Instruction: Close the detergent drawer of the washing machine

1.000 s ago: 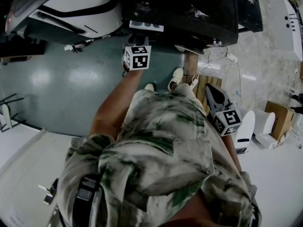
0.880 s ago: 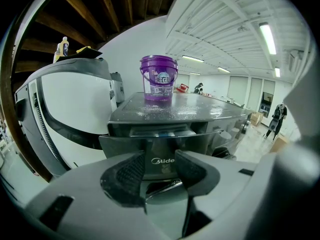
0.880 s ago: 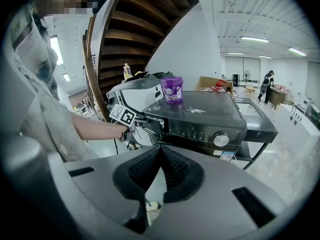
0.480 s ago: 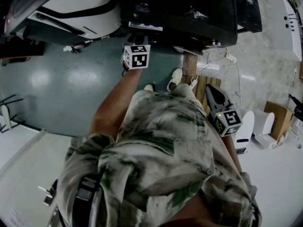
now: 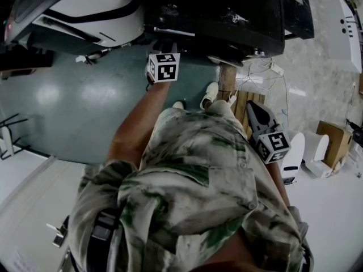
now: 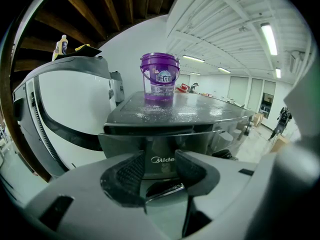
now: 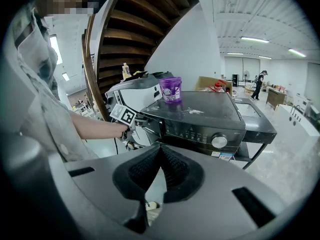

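The left gripper's (image 6: 160, 158) jaws stood released and apart, framing the front of the drawer (image 6: 165, 143). The drawer sat at the upper left corner of the washer (image 7: 200, 115) and appeared to stick out slightly from the washer's front. The right gripper's (image 7: 160, 156) jaws were clenched on nothing, held well back from the washer and facing its front. A purple bucket (image 6: 160, 78) stood on the washer's top.

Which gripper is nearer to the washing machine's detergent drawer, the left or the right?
Left. The left gripper sits right at the drawer front, its fingers open. The right gripper hangs back by the person's side, well away from the washing machine.
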A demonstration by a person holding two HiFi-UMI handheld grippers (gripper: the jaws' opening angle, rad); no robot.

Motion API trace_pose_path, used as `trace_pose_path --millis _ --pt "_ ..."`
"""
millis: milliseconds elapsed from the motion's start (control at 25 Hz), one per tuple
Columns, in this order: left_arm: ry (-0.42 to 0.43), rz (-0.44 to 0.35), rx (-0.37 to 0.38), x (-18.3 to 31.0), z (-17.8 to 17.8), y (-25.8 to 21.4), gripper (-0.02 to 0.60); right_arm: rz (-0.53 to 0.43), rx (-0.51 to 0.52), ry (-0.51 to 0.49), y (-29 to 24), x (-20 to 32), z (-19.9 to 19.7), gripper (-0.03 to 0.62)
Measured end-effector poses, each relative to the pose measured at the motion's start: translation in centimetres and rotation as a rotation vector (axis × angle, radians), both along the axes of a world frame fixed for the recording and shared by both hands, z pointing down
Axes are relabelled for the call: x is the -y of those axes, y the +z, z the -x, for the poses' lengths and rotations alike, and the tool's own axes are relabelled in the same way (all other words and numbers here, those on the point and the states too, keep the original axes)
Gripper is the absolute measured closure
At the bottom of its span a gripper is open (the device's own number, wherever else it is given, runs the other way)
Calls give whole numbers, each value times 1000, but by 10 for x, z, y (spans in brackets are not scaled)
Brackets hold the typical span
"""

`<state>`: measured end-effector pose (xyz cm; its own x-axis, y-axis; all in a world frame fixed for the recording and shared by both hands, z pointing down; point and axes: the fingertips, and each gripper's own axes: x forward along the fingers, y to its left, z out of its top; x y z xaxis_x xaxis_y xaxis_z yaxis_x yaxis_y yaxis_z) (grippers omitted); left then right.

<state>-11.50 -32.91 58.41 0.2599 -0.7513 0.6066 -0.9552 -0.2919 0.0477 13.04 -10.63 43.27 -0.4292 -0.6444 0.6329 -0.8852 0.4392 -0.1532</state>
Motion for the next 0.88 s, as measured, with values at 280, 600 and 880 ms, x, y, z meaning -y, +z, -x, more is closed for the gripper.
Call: trace_pose_path --millis 280,600,880 --pt "0 2 -3 5 0 1 380 1 1 4 0 3 1 572" --pt "1 1 -4 9 -1 1 380 3 0 5 1 6 1 572" --pt "0 3 -5 14 -2 3 380 7 0 1 4 10 3 572"
